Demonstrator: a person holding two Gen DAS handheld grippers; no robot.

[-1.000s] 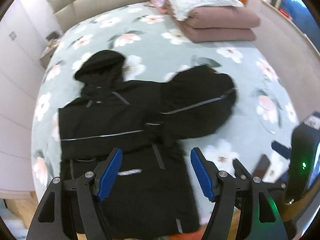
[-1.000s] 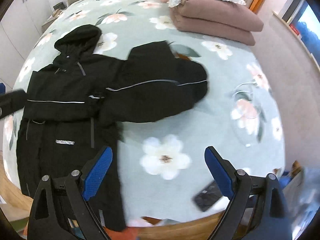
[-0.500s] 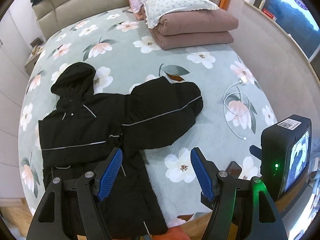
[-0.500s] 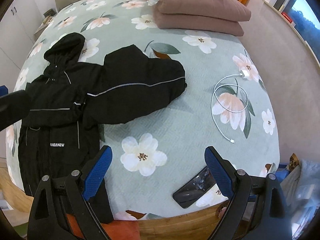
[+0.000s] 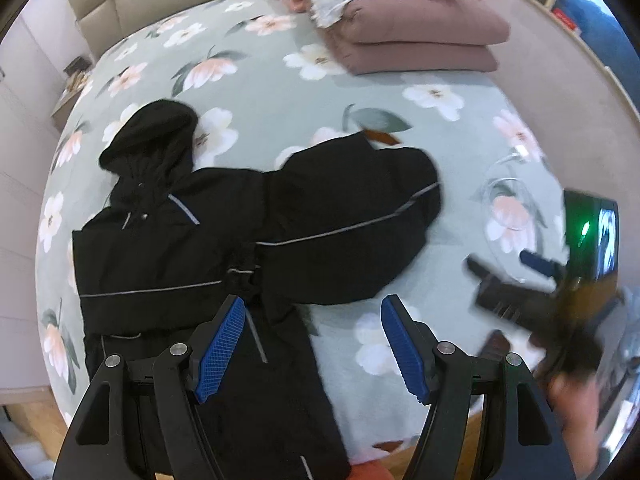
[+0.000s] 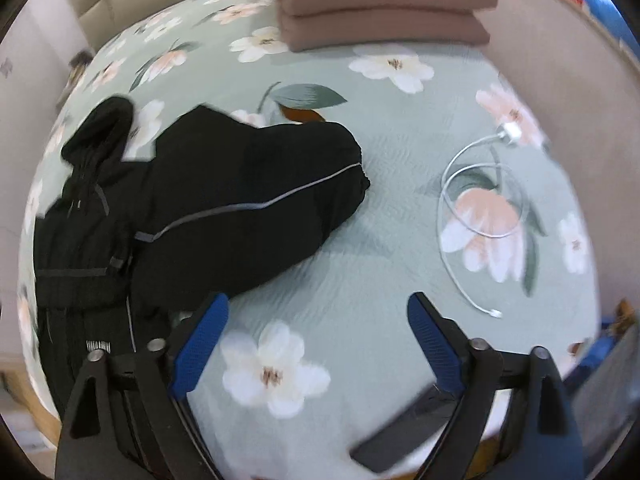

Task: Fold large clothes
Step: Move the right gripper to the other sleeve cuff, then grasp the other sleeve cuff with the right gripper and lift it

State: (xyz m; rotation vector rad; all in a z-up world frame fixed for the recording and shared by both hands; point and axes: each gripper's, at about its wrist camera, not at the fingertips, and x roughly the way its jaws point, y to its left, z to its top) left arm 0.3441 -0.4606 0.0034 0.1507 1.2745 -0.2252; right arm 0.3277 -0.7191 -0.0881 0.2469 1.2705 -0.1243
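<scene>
Left wrist view shows my left gripper hanging with its jaws spread and nothing between them, above the lower body of the black hooded jacket that lies flat on the floral bedspread, toward the bed's left side. My right gripper is likewise wide apart and empty, over bare bedspread just beside the jacket's hem side. The jacket's long axis runs from the hood, which points toward the headboard, down to the hem at the bed's near edge, where the cloth passes under my left gripper's fingers. One sleeve is flung out sideways to the right, its cuff pointing toward the white charging cable, well apart from it. I judge the jacket soft but bulky, probably padded, with a smooth shell that may slip, so it should drape and sag rather than hold a crease. I would take the sleeve near its cuff with my right gripper, pinching a good thickness of cloth, and carry it across the chest. A dark phone lies near the bed's edge under my right gripper.
</scene>
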